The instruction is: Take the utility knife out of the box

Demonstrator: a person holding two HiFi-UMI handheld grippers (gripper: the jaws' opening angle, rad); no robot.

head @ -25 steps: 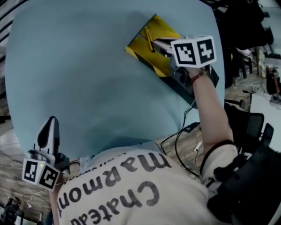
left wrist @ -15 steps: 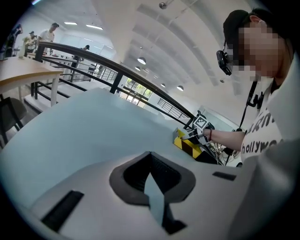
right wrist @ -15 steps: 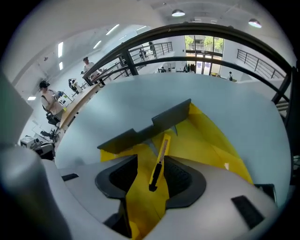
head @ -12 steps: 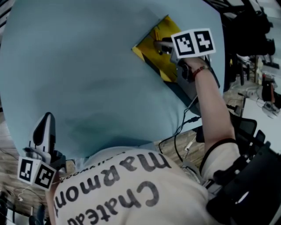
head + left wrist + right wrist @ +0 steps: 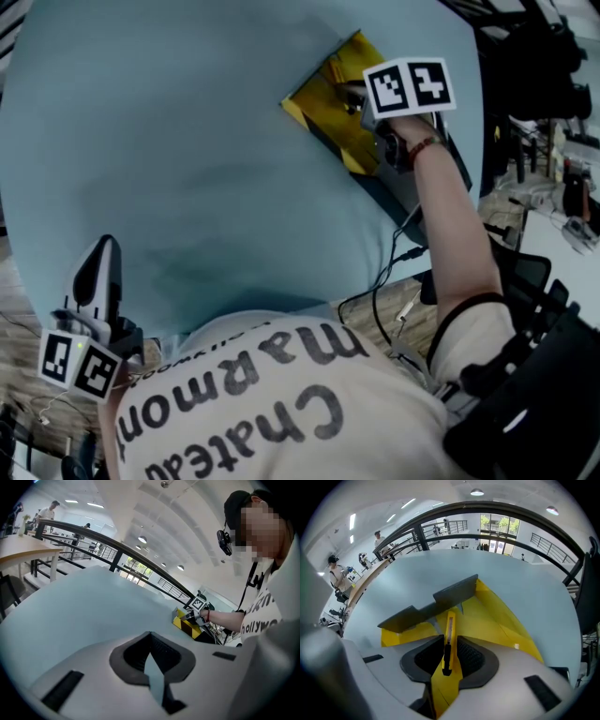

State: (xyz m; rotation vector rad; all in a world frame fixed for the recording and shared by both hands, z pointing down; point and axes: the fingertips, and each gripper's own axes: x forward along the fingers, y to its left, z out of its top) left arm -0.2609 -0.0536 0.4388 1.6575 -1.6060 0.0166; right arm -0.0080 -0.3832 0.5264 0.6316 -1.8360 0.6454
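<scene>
Yellow box (image 5: 323,112), black-striped edge, flaps open, on the pale blue table (image 5: 187,141), far right side.

Right gripper view only: a yellow utility knife (image 5: 449,637) with a black slider stands on edge inside the box, between the fingers of the right gripper (image 5: 450,644). The fingers have just been closing and stand part-way open, pads against the knife's 2 sides.

Head view: the marker cube (image 5: 409,86) covers that grip.

Left gripper (image 5: 101,262): at the table's near left edge, well apart from the box, fingers together at the tips, holding nothing.

Shirt (image 5: 253,394) print: "Marmon", "Chatea"; the left gripper view adds "hollywo".
</scene>
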